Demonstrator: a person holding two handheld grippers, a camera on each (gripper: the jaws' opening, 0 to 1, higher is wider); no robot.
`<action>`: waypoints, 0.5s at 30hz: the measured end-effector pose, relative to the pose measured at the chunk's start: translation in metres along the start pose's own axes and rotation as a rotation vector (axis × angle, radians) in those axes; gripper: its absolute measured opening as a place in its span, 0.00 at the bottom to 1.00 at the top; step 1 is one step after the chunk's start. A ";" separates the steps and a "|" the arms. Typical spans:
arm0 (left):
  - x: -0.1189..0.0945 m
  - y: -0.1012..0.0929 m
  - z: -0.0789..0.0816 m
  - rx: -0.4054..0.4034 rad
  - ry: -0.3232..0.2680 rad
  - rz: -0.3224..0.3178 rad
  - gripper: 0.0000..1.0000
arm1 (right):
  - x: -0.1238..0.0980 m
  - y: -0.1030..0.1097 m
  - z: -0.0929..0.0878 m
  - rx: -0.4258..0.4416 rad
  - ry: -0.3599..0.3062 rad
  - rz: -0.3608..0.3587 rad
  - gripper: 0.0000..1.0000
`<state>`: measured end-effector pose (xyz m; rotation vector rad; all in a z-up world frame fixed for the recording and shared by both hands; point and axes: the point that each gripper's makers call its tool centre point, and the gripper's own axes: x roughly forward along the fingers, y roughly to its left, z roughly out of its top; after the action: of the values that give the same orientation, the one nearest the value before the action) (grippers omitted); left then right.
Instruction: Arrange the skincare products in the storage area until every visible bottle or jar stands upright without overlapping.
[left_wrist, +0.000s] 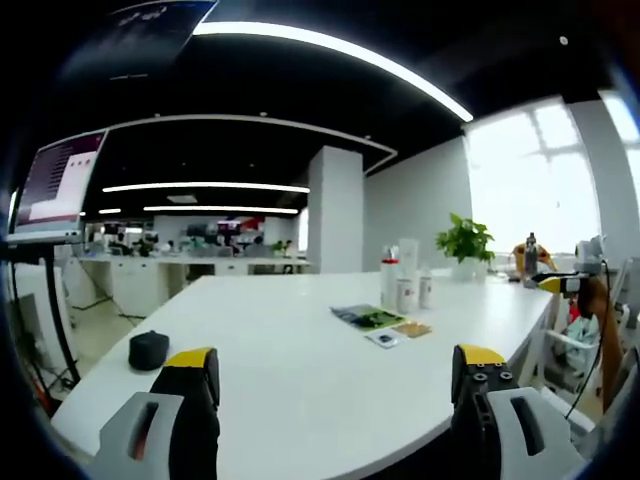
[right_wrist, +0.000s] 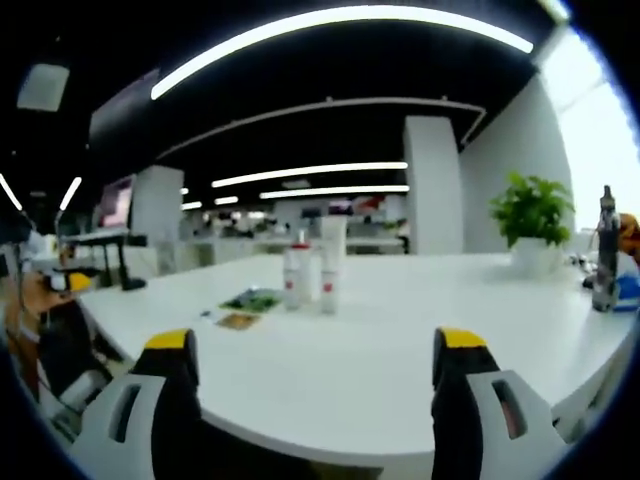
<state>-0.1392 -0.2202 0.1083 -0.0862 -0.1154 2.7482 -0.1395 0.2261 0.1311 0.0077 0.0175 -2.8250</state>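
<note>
Both claws stand released and carry nothing: the left claw (left_wrist: 335, 375) and the right claw (right_wrist: 315, 365) hover over the near edge of the white worktop (left_wrist: 300, 370), jaws wide apart. The skincare bottles (left_wrist: 405, 285) stand in a tight upright cluster far across the worktop, well apart from either claw, with flat leaflets (left_wrist: 380, 320) lying just beside them. A potted plant (left_wrist: 465, 245) sits beyond, and a dark round object (left_wrist: 148, 350) rests near the left edge. Judgement: the approach has not yet begun. Advise closing in level and slow, taking one bottle at its midsection, and spacing each clear of its neighbours.
</note>
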 end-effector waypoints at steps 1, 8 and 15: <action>0.001 0.000 -0.001 0.000 0.004 0.002 0.99 | 0.000 0.000 0.001 0.010 -0.008 0.000 0.98; 0.002 0.000 -0.005 0.011 0.024 0.008 0.99 | -0.001 0.000 0.001 0.001 -0.010 0.001 0.97; 0.003 -0.003 -0.006 0.023 0.034 -0.003 0.99 | -0.001 0.002 0.001 -0.007 -0.011 0.016 0.96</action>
<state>-0.1401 -0.2162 0.1026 -0.1262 -0.0749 2.7432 -0.1381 0.2241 0.1324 -0.0095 0.0254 -2.8092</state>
